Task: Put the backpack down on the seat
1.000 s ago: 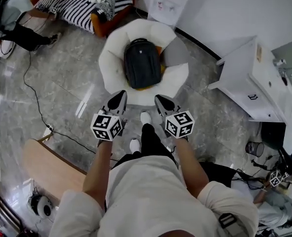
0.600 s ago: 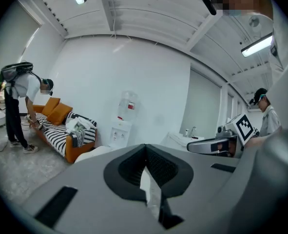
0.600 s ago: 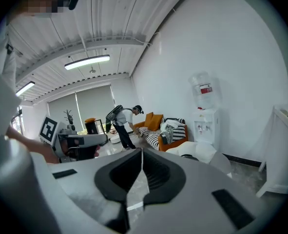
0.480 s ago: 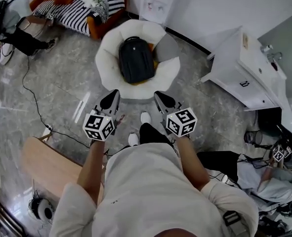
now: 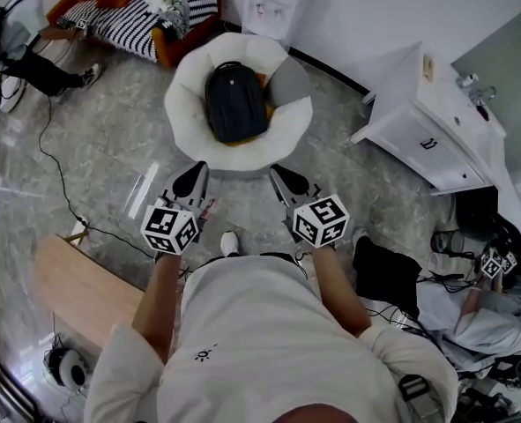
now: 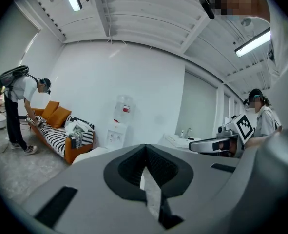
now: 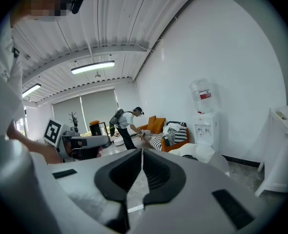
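The black backpack lies on the round white seat, upper middle of the head view. Both grippers hang in front of the person, short of the seat and apart from it. My left gripper is shut with nothing in it; in its own view the jaws meet tip to tip. Likewise my right gripper is shut and empty, with its jaws closed in the right gripper view. The white seat shows low beyond the right gripper's jaws.
An orange sofa with a striped blanket and a water dispenser stand behind the seat. A white cabinet is at right. A cable crosses the floor, a wooden bench is at left. A person bends near the sofa.
The person has stepped back from the seat, so seat and backpack look smaller and higher in the head view. Both grippers stay shut and empty.
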The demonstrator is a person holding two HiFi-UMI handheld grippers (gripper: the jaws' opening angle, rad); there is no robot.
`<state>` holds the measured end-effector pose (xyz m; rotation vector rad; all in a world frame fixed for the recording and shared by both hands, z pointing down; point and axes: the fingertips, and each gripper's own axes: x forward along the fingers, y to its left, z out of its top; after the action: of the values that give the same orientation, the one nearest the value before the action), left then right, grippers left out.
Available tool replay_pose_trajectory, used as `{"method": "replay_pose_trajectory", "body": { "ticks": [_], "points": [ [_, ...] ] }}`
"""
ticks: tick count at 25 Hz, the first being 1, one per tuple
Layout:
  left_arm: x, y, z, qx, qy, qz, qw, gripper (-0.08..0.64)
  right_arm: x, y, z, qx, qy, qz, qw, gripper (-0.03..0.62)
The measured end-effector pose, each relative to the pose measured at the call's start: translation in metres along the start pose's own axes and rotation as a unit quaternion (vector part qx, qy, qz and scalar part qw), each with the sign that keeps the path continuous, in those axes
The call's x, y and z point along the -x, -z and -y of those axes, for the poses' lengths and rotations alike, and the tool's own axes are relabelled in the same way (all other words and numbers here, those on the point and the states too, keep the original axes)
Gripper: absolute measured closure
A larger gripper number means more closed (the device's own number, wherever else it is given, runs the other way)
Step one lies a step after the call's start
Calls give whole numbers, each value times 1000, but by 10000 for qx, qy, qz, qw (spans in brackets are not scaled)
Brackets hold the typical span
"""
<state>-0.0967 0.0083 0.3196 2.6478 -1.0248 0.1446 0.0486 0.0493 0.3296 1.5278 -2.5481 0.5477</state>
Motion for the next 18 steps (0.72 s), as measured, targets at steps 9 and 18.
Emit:
{"method": "replay_pose_trajectory", "body": {
  "ticks": [9,18],
  "points": [
    [38,16,92,2,29,17,10000,551,87,12,-20,114,-128,81,9998,563],
    [66,29,165,-82,-132,75,9999,551,162,20,-27,-52,-271,410,9988,563]
  ]
}}
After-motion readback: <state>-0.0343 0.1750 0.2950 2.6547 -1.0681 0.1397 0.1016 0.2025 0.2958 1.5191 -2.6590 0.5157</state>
